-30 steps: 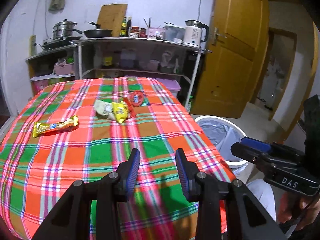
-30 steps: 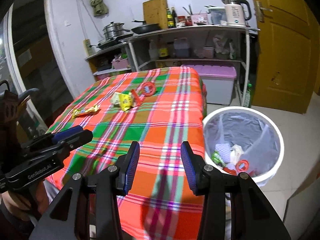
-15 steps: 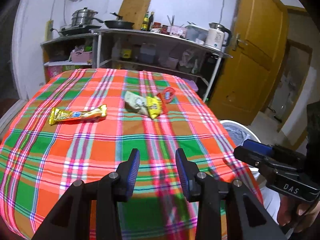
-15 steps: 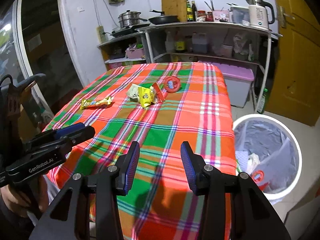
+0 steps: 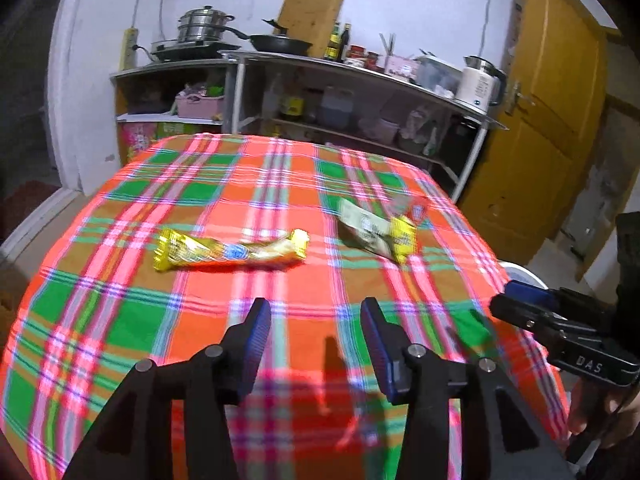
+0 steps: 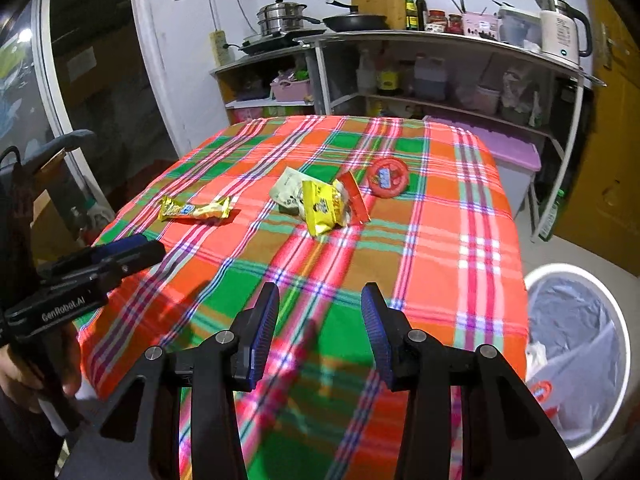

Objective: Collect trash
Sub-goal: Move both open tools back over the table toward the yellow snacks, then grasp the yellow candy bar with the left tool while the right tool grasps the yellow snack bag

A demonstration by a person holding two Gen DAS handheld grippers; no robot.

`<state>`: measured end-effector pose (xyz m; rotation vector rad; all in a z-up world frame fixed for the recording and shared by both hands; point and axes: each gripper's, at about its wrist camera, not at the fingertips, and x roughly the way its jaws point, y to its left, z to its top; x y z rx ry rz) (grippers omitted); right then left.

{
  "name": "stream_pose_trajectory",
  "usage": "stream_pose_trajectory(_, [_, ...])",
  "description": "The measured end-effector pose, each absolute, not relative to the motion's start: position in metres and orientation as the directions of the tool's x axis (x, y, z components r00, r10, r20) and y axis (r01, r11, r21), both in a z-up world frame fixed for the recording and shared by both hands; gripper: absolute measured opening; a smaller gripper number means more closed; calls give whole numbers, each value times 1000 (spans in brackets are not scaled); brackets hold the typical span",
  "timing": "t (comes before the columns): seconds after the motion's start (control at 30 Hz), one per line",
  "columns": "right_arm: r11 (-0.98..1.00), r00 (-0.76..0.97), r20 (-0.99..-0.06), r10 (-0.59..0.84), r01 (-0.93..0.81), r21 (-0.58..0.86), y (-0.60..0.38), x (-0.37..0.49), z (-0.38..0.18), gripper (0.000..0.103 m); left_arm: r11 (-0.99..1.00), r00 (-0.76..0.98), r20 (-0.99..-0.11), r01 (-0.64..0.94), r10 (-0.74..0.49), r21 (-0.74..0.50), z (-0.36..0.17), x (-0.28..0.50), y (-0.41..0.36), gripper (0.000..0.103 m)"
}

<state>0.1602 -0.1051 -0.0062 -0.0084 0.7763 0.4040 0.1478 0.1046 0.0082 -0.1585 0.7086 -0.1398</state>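
Left wrist view shows the left gripper (image 5: 316,334) spread wide and empty above the plaid tablecloth (image 5: 120,320), the gold candy bar wrapper (image 5: 232,250) just ahead. The right gripper (image 6: 320,320) is likewise wide, empty; crumpled yellow wrappers (image 6: 320,204) and what seems a red lid (image 6: 388,178) lie farther off, the trash bin (image 6: 576,356) beside the table.

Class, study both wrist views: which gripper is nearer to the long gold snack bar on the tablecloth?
Left. The left gripper faces the long gold snack bar just ahead; the right gripper sits farther back, with the bar off to its left.
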Motion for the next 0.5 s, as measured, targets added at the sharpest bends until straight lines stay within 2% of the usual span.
stream_pose_trajectory(0.07, [921, 636, -686, 353, -364, 136, -101, 169, -7, 53, 981, 751, -639, 60, -167, -185, 7, 156, 113, 49])
stream_pose_trajectory(0.2, [921, 624, -699, 348, -369, 129, -93, 189, -12, 54, 984, 744, -651, 50, -149, -168, 5, 175, 126, 59])
stream_pose_trajectory(0.5, [919, 609, -719, 336, -378, 110, -77, 231, -16, 54, 988, 731, -666, 92, -151, -123, 3, 222, 136, 64])
